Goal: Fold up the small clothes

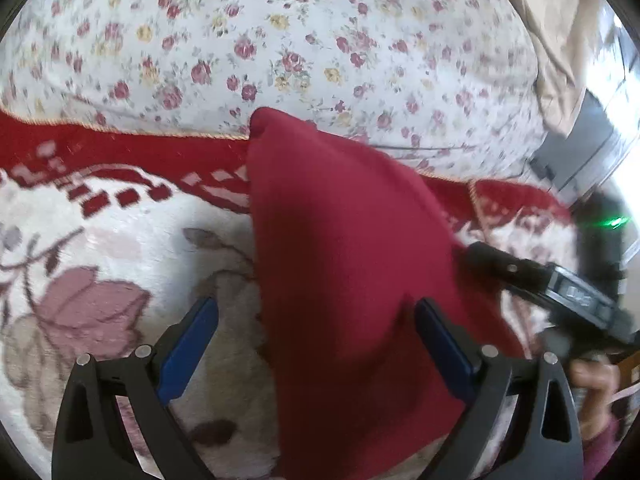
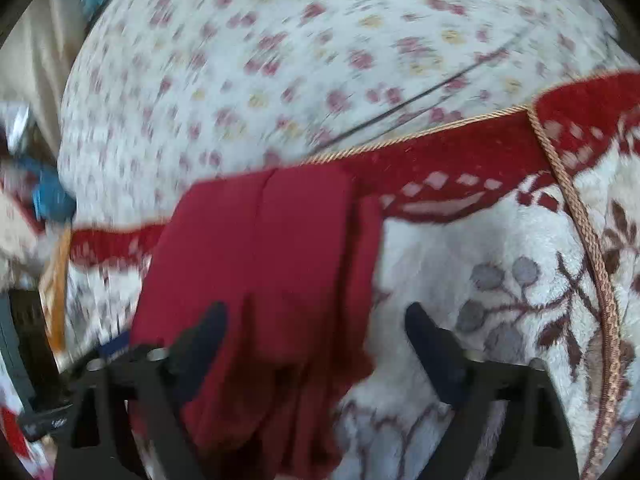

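Note:
A dark red garment (image 1: 344, 264) lies folded into a long strip on the plush blanket (image 1: 120, 240). In the left wrist view it runs up between the blue pads of my left gripper (image 1: 316, 324), whose jaws stand wide apart; its right finger (image 1: 440, 340) sits at the cloth's edge without a pinch. My right gripper (image 1: 560, 292) comes in from the right beside the cloth. In the blurred right wrist view the same garment (image 2: 260, 260) lies folded between the fingers of the right gripper (image 2: 316, 324), which is open, with the cloth's lower end under its left finger (image 2: 208, 332).
A floral sheet (image 1: 280, 40) covers the bed behind the blanket's red border (image 2: 460, 164) and gold cord trim (image 2: 580, 220). A blue item (image 2: 52, 196) lies at the left edge. A dark device with a green light (image 1: 616, 222) and a person's hand (image 1: 592, 384) are at the right.

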Available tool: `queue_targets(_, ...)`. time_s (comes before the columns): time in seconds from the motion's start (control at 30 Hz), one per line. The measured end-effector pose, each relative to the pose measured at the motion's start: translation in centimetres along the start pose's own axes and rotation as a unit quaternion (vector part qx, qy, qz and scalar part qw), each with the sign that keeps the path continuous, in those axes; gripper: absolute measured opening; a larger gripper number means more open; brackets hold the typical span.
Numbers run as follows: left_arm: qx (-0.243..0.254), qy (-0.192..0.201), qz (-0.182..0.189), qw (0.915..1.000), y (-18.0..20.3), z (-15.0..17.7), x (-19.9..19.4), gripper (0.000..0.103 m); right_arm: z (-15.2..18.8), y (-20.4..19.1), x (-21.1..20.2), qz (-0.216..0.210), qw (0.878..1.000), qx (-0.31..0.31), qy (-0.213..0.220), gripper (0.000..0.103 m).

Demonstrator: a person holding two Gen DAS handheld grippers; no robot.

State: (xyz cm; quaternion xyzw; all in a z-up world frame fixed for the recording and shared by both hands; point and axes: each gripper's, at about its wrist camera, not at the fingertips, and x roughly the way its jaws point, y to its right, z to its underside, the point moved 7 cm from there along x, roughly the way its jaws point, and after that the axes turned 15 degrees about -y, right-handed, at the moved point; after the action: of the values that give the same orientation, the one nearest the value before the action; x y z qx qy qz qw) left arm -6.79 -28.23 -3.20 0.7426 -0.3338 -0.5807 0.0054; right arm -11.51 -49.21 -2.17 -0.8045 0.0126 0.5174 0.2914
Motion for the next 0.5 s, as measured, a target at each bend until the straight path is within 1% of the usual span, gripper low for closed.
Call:
queue_targets(0.03, -0.008, -0.009, 0.017, 0.9998, -0.1, -0.1, 0.4, 0.098, -0.2, 0.2, 0.5, -0.009, 1.0, 0.004, -0.007, 0.095)
queue_targets(0.07, -0.014, -0.016, 0.027, 0.9994, -0.2, -0.2, 0.7, 0.098, -0.4, 0.4, 1.6, -0.029, 0.999, 0.006, -0.023, 0.095)
queue_targets(0.1, -0.024, -0.026, 0.04, 0.9986, -0.4, -0.2, 1.3, 0.098, -0.6, 0.5, 2.5, -0.037, 0.999, 0.005, -0.037, 0.095)
queue_targets(0.17, -0.033, -0.035, 0.05, 0.9976, -0.6, -0.2, 1.9, 0.098, -0.8, 0.6, 4.1, -0.049, 0.997, 0.011, -0.052, 0.097)
queue_targets(0.2, -0.037, -0.04, 0.057, 0.9969, -0.7, -0.2, 2.3, 0.098, -0.9, 0.5, 4.6, -0.063, 0.997, 0.013, -0.046, 0.1)
queue_targets(0.23, -0.038, -0.041, 0.062, 0.9965, -0.7, -0.2, 2.5, 0.098, -1.2, 0.2, 4.7, -0.07, 0.997, 0.011, -0.04, 0.1)
queue_targets(0.27, -0.037, -0.039, 0.066, 0.9964, -0.6, -0.3, 2.6, 0.098, -1.2, -0.1, 4.9, -0.073, 0.997, 0.004, -0.038, 0.1)
queue_targets(0.3, -0.035, -0.036, 0.066, 0.9966, -0.5, -0.3, 2.7, 0.098, -1.2, -0.5, 5.1, -0.067, 0.997, -0.006, -0.038, 0.097)
queue_targets(0.33, -0.03, -0.034, 0.066, 0.9968, -0.3, -0.3, 2.7, 0.098, -1.0, -0.9, 5.0, -0.069, 0.997, -0.015, -0.037, 0.082)
queue_targets(0.37, -0.024, -0.032, 0.067, 0.9969, -0.2, -0.3, 2.7, 0.095, -0.9, -1.5, 4.8, -0.081, 0.996, -0.023, -0.039, 0.075)
queue_targets(0.4, -0.011, -0.026, 0.075, 0.9968, 0.3, -0.2, 2.5, 0.079, -0.9, -1.8, 4.5, -0.075, 0.996, -0.026, -0.034, 0.069)
queue_targets(0.43, -0.004, -0.025, 0.071, 0.9972, 0.6, -0.2, 2.4, 0.078, -0.9, -2.0, 4.4, -0.069, 0.997, -0.033, -0.031, 0.06)
queue_targets(0.5, 0.006, -0.019, 0.057, 0.9982, 0.9, -0.1, 1.9, 0.07, -0.7, -2.6, 3.9, -0.058, 0.997, -0.04, -0.024, 0.053)
